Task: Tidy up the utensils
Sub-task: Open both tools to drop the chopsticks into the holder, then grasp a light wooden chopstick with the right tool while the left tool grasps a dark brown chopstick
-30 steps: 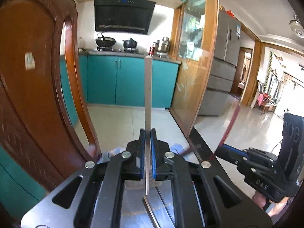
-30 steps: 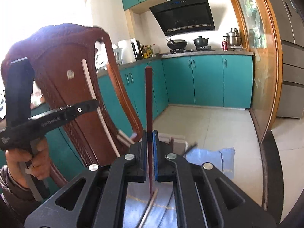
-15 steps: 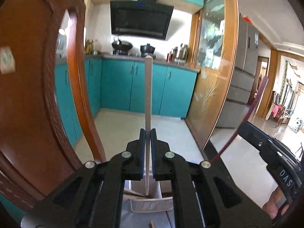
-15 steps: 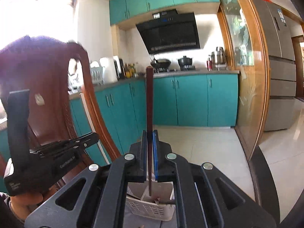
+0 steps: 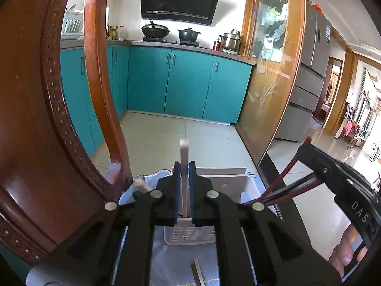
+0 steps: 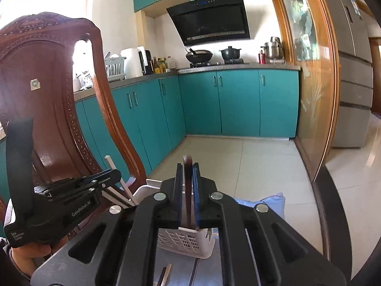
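Note:
My left gripper (image 5: 183, 166) is shut on a pale grey chopstick (image 5: 183, 152) that stands upright, its lower end down in a white slotted utensil basket (image 5: 247, 186). My right gripper (image 6: 187, 168) is shut on a dark red-brown chopstick (image 6: 188, 166), also upright over the same basket (image 6: 188, 243). The right gripper shows in the left wrist view (image 5: 307, 186) at the right with its red chopstick slanting into the basket. The left gripper shows in the right wrist view (image 6: 112, 178) at the left.
The basket stands on a light blue cloth (image 5: 181, 262). Loose chopsticks lie on the cloth near me (image 5: 198, 271) (image 6: 165, 274). A carved wooden chair back (image 5: 47, 119) rises close at the left. Teal kitchen cabinets (image 6: 238, 102) and tiled floor lie beyond.
Both grippers have come down toward the basket. Both chopsticks now reach into it and stick out far less above the fingers than before.

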{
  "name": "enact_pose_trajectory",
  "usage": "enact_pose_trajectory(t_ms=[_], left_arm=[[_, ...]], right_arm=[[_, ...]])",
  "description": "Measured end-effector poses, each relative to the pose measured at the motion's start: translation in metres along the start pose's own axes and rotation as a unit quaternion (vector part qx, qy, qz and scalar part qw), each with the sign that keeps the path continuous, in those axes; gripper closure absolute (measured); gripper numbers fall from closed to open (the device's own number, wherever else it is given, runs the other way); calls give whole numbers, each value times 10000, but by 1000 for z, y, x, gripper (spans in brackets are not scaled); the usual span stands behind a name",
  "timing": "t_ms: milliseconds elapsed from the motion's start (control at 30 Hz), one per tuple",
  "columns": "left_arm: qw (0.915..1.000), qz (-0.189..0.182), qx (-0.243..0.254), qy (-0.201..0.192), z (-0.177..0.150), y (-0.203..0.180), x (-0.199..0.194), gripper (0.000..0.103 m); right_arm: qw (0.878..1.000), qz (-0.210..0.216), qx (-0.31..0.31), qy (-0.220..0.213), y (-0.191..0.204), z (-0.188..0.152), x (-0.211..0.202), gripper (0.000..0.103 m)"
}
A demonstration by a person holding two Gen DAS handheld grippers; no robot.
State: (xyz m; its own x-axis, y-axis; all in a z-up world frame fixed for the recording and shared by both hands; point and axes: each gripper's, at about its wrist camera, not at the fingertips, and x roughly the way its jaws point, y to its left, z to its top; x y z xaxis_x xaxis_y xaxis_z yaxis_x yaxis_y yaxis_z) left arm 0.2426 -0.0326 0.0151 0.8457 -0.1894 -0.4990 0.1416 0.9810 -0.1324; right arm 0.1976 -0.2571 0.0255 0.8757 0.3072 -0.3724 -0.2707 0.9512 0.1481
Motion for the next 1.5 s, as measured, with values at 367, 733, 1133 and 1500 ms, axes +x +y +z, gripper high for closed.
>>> enact_pose_trajectory(t_ms=[367,733,1133,1500], left_arm=[[9991,-46,321,-259,-16,-11,-35,87],[9990,129,22,432,-87,14,-53,77],[9870,72,-16,1606,-194,24,-65,73],[9816,-129,-130,1899,-209,23,-52,70]], right_arm=[[9975,345,-337,-518,17,-5,-59,83],[9896,333,-253,1379,15,-144,-26,66],[9489,195,-197,3143,46,-216,53,66],[9465,143,313,3210,22,-213,43,96]])
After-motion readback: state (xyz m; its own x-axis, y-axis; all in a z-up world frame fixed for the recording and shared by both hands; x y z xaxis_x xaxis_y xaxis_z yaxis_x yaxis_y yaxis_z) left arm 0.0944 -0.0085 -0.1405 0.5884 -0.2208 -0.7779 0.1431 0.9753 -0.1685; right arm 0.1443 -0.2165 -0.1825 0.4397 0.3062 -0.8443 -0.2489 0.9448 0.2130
